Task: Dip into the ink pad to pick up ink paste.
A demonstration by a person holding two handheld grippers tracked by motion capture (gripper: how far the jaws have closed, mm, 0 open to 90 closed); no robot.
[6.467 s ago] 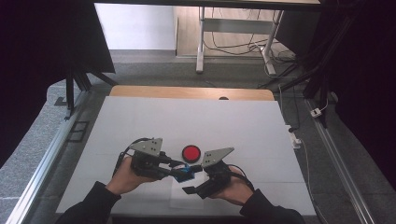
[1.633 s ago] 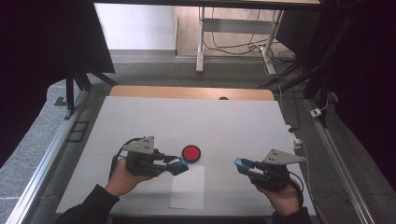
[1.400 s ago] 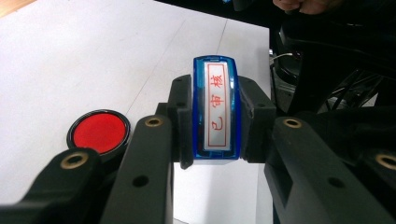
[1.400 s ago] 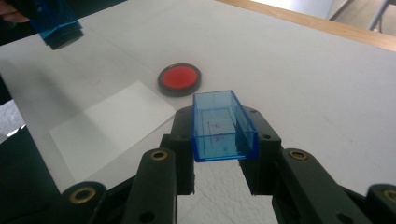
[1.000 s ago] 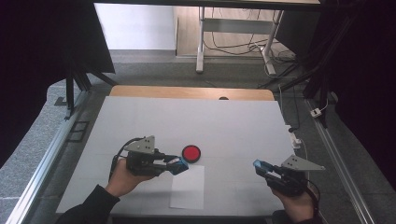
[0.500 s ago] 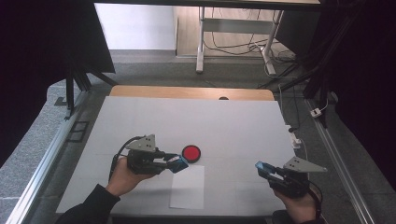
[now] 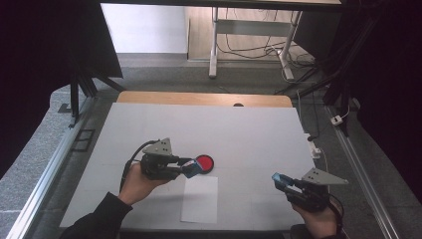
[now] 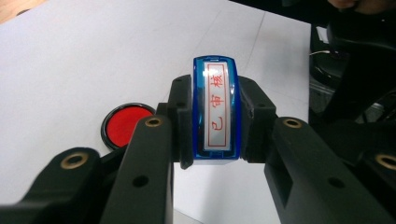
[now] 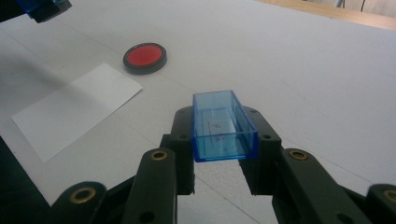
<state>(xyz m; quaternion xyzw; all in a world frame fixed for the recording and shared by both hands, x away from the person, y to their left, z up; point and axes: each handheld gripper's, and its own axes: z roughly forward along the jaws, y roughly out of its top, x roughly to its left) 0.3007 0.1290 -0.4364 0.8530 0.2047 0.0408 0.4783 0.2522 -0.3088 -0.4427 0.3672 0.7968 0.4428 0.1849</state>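
Stamp (image 8: pixel 215 109) clamped in my left claw (image 7: pixel 185 167), face up toward its camera, just beside the ink pad (image 7: pixel 204 162) and above the paper (image 7: pixel 200 198), while my right claw (image 7: pixel 282 181) grips the blue cap (image 9: pixel 223 126) well apart over the tabletop (image 7: pixel 249 129).
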